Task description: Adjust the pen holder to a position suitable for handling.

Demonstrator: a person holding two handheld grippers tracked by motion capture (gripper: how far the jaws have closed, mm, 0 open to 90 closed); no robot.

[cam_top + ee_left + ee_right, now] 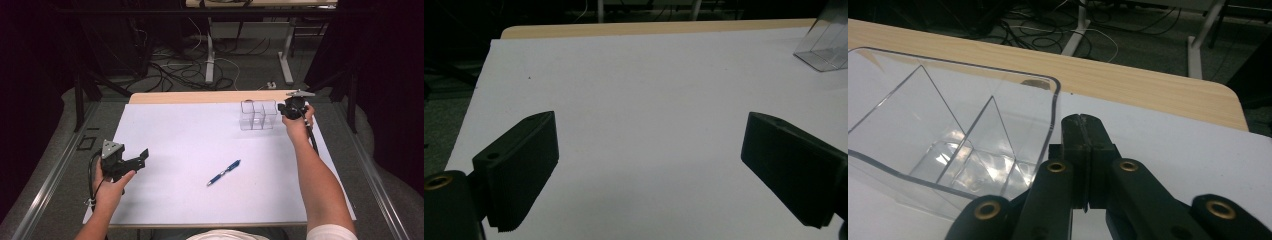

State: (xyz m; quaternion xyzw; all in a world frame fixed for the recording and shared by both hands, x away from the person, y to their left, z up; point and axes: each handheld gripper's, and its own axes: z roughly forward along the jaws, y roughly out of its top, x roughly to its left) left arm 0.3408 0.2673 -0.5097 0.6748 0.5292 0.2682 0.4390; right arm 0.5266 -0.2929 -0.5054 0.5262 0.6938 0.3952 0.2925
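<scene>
A clear plastic organiser (257, 115) with several compartments stands at the far right of the white sheet. My right gripper (281, 108) sits just beside its right wall with the jaws pressed together and nothing between them. In the right gripper view the shut gripper (1083, 125) is next to the organiser's rounded corner (1050, 107); whether they touch I cannot tell. A blue pen (224, 173) lies slanted near the middle of the sheet. My left gripper (144, 158) rests at the near left, open. In its own view the left gripper (651, 120) stands wide over bare sheet.
The white sheet (185, 135) covers a wooden table whose edge (200, 96) shows at the back. Beyond it are cables and table legs (210, 60) on the floor. The organiser's corner (824, 47) shows at the top right of the left gripper view.
</scene>
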